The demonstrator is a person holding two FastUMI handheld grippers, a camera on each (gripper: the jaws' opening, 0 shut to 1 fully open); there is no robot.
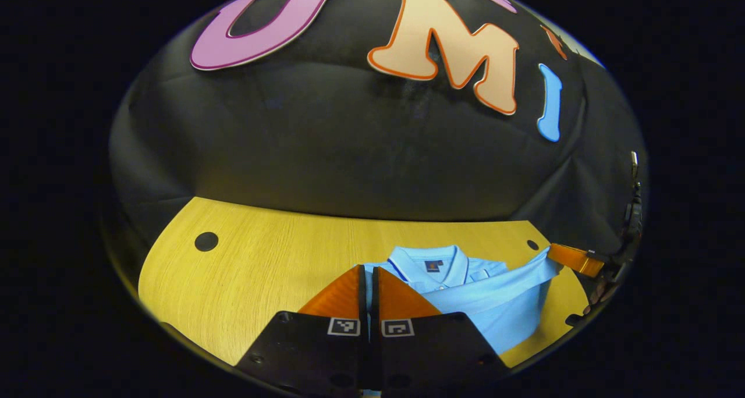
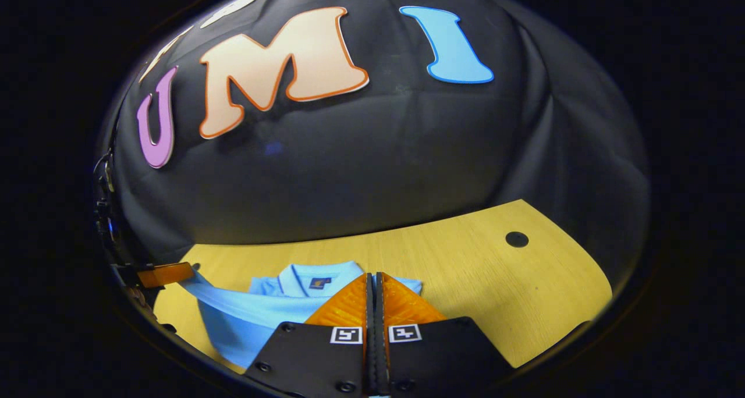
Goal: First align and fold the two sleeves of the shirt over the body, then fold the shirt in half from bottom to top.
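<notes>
Shirt [image 1: 495,305], one; tongs, two, each pinching cloth

Left gripper [image 1: 368,270] fingers closed over blue shirt [image 1: 495,305] on table [image 1: 262,264].

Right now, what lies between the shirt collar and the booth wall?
Bare table, nothing else: the left gripper view shows plain wood from the collar back to the wall.
</notes>
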